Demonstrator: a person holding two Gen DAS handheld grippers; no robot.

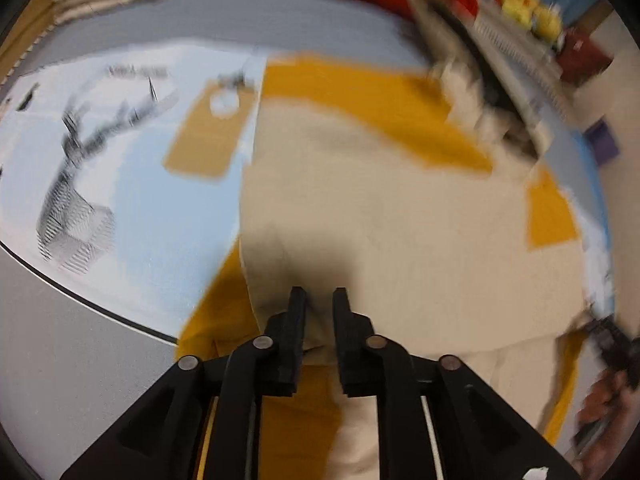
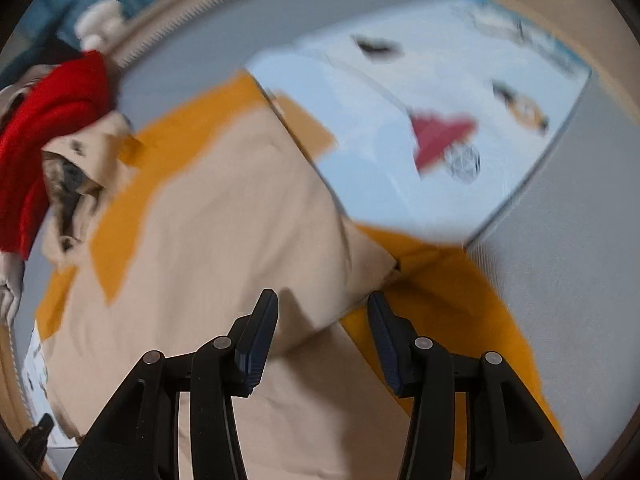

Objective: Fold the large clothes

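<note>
Hovering over one beige-and-mustard garment (image 1: 400,216): left gripper (image 1: 319,296) slightly parted, empty; right gripper (image 2: 322,300) half-open, empty.

Two grippers (image 1: 319,300), one beige-and-mustard garment (image 1: 400,220)

left tongs (image 1: 319,294) point steeply down, their two black fingers (image 1: 297,320) standing a narrow gap apart with nothing pinched between the tips. right tongs (image 2: 322,300) also tilt steeply downward, jaws held well apart and empty. at the left view's right edge, a hand (image 1: 604,396) shows, blurred.
</note>
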